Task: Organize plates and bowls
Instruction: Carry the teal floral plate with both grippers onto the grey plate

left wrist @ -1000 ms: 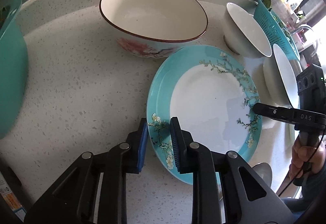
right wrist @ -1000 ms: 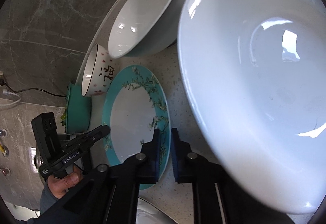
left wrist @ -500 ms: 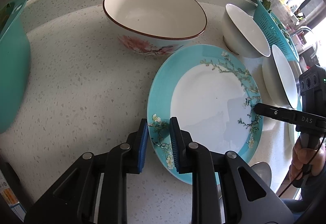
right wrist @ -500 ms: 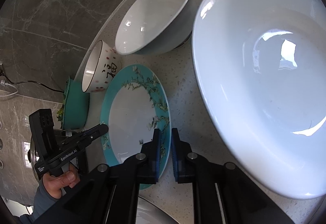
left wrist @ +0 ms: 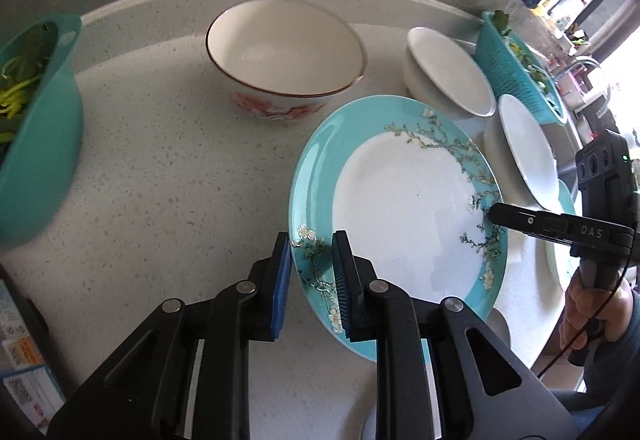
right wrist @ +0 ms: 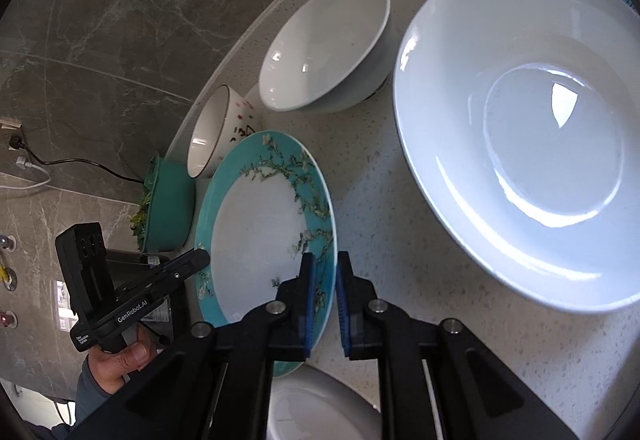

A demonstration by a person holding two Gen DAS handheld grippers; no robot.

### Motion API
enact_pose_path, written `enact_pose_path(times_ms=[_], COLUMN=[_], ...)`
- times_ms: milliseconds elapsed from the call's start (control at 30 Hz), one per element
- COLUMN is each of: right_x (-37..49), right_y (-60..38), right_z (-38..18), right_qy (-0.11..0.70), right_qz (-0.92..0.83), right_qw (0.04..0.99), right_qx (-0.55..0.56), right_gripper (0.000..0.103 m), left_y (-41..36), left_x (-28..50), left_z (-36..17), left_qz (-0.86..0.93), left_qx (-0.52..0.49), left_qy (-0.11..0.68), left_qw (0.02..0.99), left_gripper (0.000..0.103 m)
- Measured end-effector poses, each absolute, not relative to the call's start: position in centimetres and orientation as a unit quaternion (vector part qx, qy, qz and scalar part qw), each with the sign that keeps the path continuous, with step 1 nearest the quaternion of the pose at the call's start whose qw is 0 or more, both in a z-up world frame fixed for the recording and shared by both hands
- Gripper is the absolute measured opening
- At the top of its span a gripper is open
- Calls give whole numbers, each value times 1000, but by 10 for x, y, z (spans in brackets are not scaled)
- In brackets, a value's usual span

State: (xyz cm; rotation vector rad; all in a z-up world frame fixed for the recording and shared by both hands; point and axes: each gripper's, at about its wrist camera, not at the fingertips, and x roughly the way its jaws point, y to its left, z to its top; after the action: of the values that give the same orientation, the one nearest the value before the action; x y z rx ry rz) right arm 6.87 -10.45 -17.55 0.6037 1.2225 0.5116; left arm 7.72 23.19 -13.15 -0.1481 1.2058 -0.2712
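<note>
Left gripper (left wrist: 310,272): blue pads clamped on the near rim of the teal plate (left wrist: 400,208), one pad on top, one underneath.
Right gripper (right wrist: 325,300): pinched nearly closed on the opposite edge of that same plate, rim sandwiched between the pads.
Teal plate: white centre, teal border with a flowering-branch print. It's tilted, and its far edge overlaps the floral bowl from the right wrist view. Can't tell for sure if any part touches the countertop (left wrist: 168,168).
Floral bowl (left wrist: 286,56): cream inside, brown rim, red flowers outside, sitting just behind the plate.
White bowl (right wrist: 324,48): just beside the floral bowl, leaning on its side.
Big white plate (right wrist: 520,128): deep, glossy, to the right of the teal plate.
Teal basin (left wrist: 36,128): far left, greens inside.
Teal colander (left wrist: 516,68): back right, also greens.
Hands: one wrapped round each gripper handle, right hand (left wrist: 592,312), left hand (right wrist: 120,360).
</note>
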Motion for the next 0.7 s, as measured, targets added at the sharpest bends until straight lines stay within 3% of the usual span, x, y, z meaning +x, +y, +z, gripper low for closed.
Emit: enact_pose_path(times_ms=[333,700], right_x=[13,-47], right_y=[-113,-126], right_z=[-144,-154], right_qy=[540,553], right_qz=[233,218], right_qw=[763,757], right_qx=[269,272], right_gripper=[14,14], left_y=[212,199], left_x=[11,-54], left_z=[-112,-123], left_qz=[-149,-164], left_qx=[-70,-53], left_qy=[563,579], left_qw=[810,797], left_gripper=[18,18])
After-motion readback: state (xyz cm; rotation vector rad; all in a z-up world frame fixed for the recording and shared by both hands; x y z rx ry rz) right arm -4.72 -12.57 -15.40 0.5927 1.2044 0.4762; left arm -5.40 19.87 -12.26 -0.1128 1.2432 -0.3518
